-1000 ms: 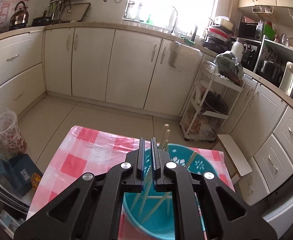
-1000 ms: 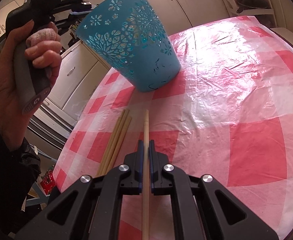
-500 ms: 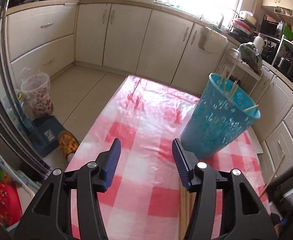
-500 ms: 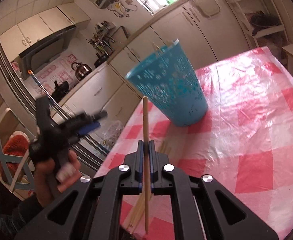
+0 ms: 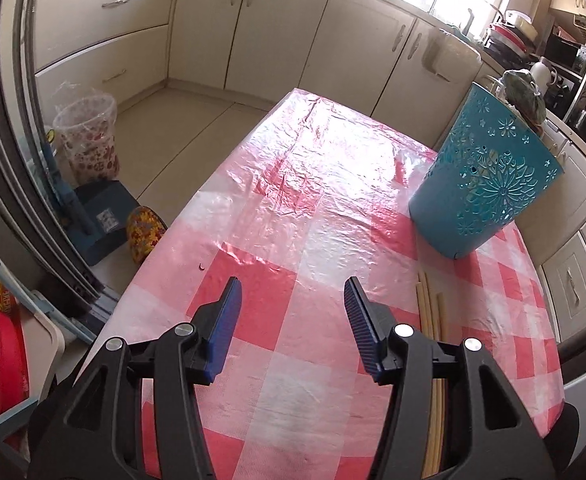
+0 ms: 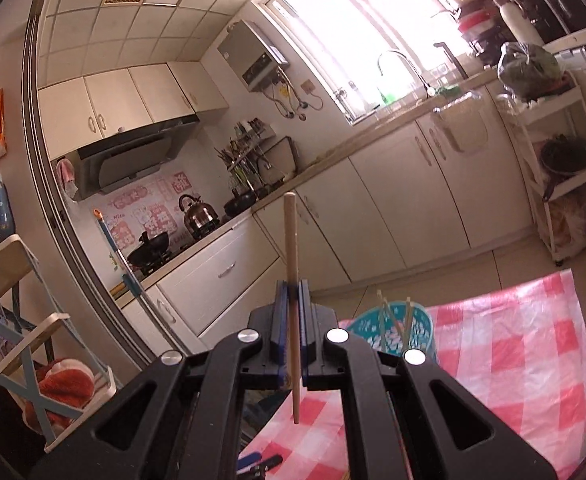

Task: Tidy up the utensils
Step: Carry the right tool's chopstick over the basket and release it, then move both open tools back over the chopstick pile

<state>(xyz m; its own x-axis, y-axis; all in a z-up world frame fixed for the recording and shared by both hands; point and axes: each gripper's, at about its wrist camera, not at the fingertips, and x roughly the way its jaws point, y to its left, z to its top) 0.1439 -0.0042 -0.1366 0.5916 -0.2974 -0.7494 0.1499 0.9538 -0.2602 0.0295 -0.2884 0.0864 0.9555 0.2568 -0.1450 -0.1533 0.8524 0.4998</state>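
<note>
**Right gripper lifts a chopstick above the table; left gripper drops empty beside the bundle**

A second ago the right gripper (image 6: 292,300) was low over the checked cloth with its chopstick (image 6: 291,240) lying flat; now it is raised, facing the cabinets and window, with the stick standing nearly upright, pinched between fully closed jaws. The left gripper (image 5: 293,300), which was shut above the basket's mouth, has sunk toward the table (image 5: 253,208) and its jaws have just been opening; they stand about half apart with nothing between them.

The room is a cream-fronted kitchen with a tiled ceiling and a bright window over the sink. Pink panels behind the hob carry lettering too small to read.

The table wears a pink-and-white checked plastic cover. The teal openwork basket (image 5: 489,188) stands near its right edge in the left view, several chopsticks (image 6: 393,316) poking from its top. A small bundle of loose chopsticks (image 5: 429,312) lies on the cloth just short of the basket, beside the left gripper's right finger.
</note>
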